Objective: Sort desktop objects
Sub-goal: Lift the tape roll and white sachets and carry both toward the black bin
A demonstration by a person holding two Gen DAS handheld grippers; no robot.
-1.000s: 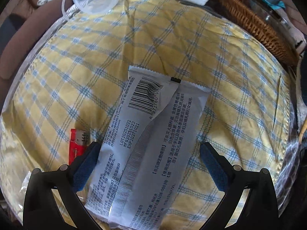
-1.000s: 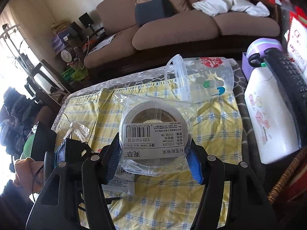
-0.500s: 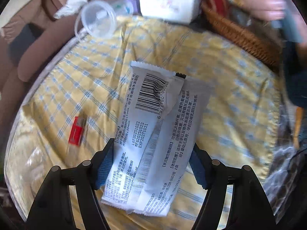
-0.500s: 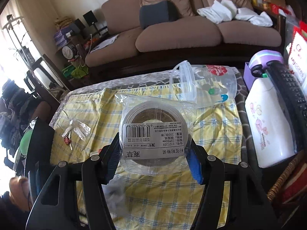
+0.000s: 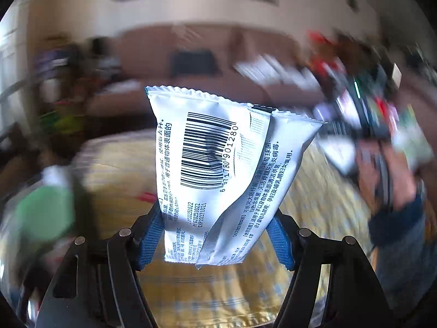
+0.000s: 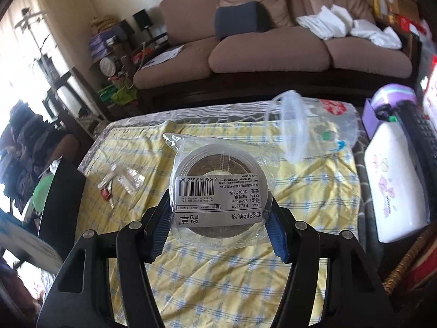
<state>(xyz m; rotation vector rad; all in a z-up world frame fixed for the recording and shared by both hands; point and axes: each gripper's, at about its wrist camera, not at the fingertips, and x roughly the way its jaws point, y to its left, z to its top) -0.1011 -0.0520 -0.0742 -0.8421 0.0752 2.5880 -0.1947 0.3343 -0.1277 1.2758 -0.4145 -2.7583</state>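
Note:
My left gripper is shut on a white wipes packet with a barcode and holds it up in the air, clear of the yellow checked tablecloth. My right gripper is shut on a bagged roll of label stickers and holds it above the tablecloth. A red lighter and a small clear wrapper lie on the cloth at the left. The left wrist view is blurred by motion.
A clear plastic cup lies on its side at the cloth's far right. A white bottle and a black keyboard sit at the right, a wicker basket at the lower right. A brown sofa stands behind the table.
My left gripper closed on the wipes packet and lifted it off the cloth, tilting upward. My right gripper kept hold of the sticker roll and rose slightly.

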